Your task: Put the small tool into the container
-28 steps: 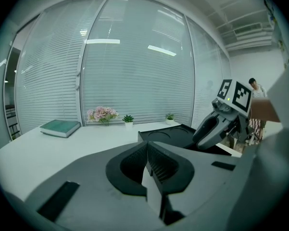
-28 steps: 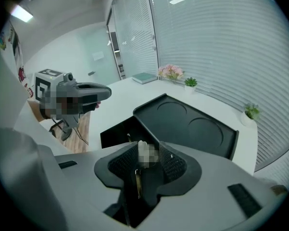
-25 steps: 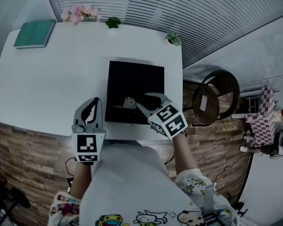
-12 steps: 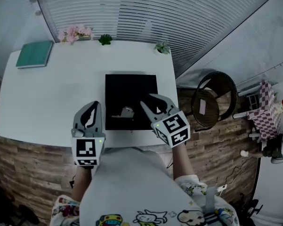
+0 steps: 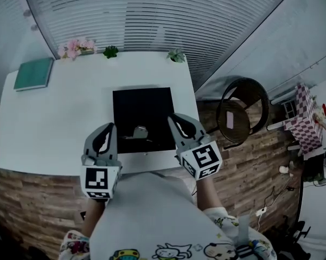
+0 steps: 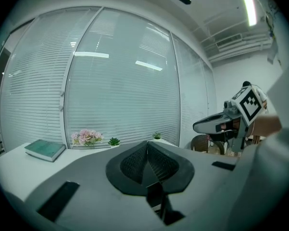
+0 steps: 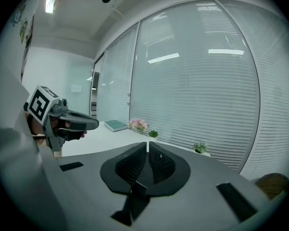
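A small metal tool lies on the flat black container near its front edge, on the white table. My right gripper hovers just right of the tool, apart from it. Its jaws are closing, nearly together, with nothing between them. My left gripper hangs left of the container's front corner, shut and empty. Both gripper views point level at the window blinds, so neither shows the tool.
A green book, pink flowers and two small plants line the table's far edge. A round wicker chair stands right of the table. Each gripper shows in the other's view.
My right gripper drew back from the tool toward the table's near edge and its open jaws came together. The tool stayed on the black container. The left gripper barely moved.
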Demonstrator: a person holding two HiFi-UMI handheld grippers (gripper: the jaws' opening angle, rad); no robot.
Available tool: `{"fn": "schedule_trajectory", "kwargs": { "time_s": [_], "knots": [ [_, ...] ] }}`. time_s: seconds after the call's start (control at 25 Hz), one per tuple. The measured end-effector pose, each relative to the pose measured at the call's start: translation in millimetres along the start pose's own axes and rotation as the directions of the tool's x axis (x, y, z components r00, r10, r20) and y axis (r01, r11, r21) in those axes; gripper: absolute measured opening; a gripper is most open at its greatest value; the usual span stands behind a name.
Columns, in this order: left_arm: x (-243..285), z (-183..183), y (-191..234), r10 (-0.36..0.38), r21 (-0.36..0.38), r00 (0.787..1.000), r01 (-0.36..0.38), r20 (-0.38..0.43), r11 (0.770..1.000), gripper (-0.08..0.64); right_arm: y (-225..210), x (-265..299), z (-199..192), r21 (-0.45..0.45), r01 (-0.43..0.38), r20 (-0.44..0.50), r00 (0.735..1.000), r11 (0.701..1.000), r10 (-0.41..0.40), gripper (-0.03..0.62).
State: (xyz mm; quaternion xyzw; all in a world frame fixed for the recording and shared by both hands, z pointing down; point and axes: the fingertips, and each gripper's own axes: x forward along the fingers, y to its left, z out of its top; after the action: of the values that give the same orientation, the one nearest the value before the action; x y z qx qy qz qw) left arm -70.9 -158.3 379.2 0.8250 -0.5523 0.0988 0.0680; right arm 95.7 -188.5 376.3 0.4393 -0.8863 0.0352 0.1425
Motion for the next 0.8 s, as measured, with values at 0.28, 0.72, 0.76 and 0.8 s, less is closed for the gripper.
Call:
{"fn": "schedule_trajectory", "kwargs": {
  "time_s": [0.28, 0.72, 0.76, 0.8],
  "knots": [
    [-2.7, -10.9, -13.7, -0.023, -0.024, 1.000, 0.022, -0.011, 0.999, 0.006, 0.4, -17.2, -11.3, 0.055, 0.008, 0.046, 0.999, 0.998, -0.011, 0.002],
    [2.6, -16.3, -21.4, -0.036, -0.008, 0.999, 0.035, -0.037, 0.999, 0.006, -3.0, -26.8, -12.5, 0.089, 0.011, 0.076, 0.997, 0.996, -0.018, 0.000],
    [3.0, -16.8, -20.9, -0.034, -0.010, 0.999, 0.034, -0.037, 0.999, 0.005, -4.0, -26.8, -13.5, 0.085, 0.013, 0.072, 0.997, 0.996, -0.019, 0.000],
    [3.3, -17.4, -20.4, -0.034, -0.011, 0.999, 0.033, -0.037, 0.999, 0.006, -5.0, -26.5, -14.5, 0.081, 0.016, 0.069, 0.997, 0.997, -0.021, 0.000]
  ]
}}
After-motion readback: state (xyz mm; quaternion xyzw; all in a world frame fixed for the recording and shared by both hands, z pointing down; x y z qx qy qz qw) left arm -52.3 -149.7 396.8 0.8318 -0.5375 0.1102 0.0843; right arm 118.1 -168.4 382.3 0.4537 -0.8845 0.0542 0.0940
